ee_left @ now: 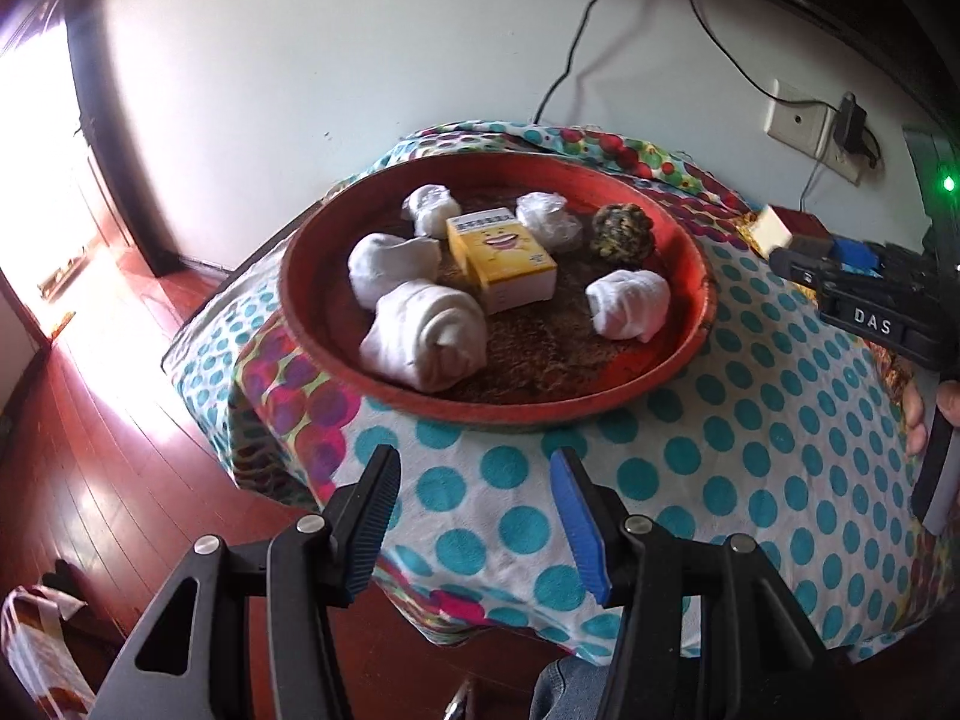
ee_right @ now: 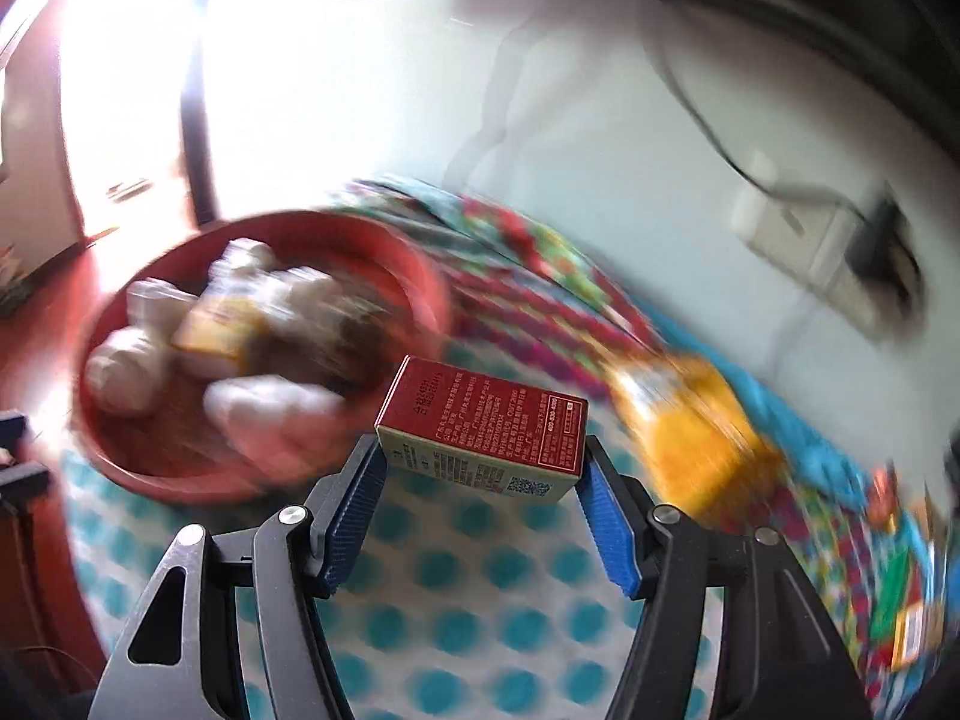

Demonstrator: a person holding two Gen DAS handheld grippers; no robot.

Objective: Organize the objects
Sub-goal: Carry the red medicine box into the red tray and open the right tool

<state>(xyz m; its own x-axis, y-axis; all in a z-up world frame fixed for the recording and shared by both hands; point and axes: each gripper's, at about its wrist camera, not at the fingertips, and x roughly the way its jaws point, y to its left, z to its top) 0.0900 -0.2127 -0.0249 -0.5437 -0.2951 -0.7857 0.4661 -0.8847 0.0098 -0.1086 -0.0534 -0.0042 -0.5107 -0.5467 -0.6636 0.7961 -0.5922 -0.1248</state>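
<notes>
A round red tray (ee_left: 291,300) sits on the dotted tablecloth. It holds several white rolled cloth bundles (ee_left: 427,343), a yellow box (ee_left: 503,258) and a dark green-and-yellow ball (ee_left: 621,230). My left gripper (ee_left: 474,462) hovers over the cloth just in front of the tray, open, with nothing between its fingers. My right gripper (ee_right: 480,471) is shut on a small red box (ee_right: 489,423) with cream sides, lifted above the cloth to the right of the tray (ee_right: 150,471). In the left wrist view the right gripper (ee_left: 798,258) and the box (ee_left: 774,229) show at the right edge.
The tablecloth (ee_left: 750,420) with teal dots covers a small table against a white wall. A wall socket with a plugged adapter (ee_left: 807,127) is behind it, and cables hang down the wall. A blurred orange packet (ee_right: 699,420) lies on the cloth at the right. Red wooden floor (ee_left: 96,450) is to the left.
</notes>
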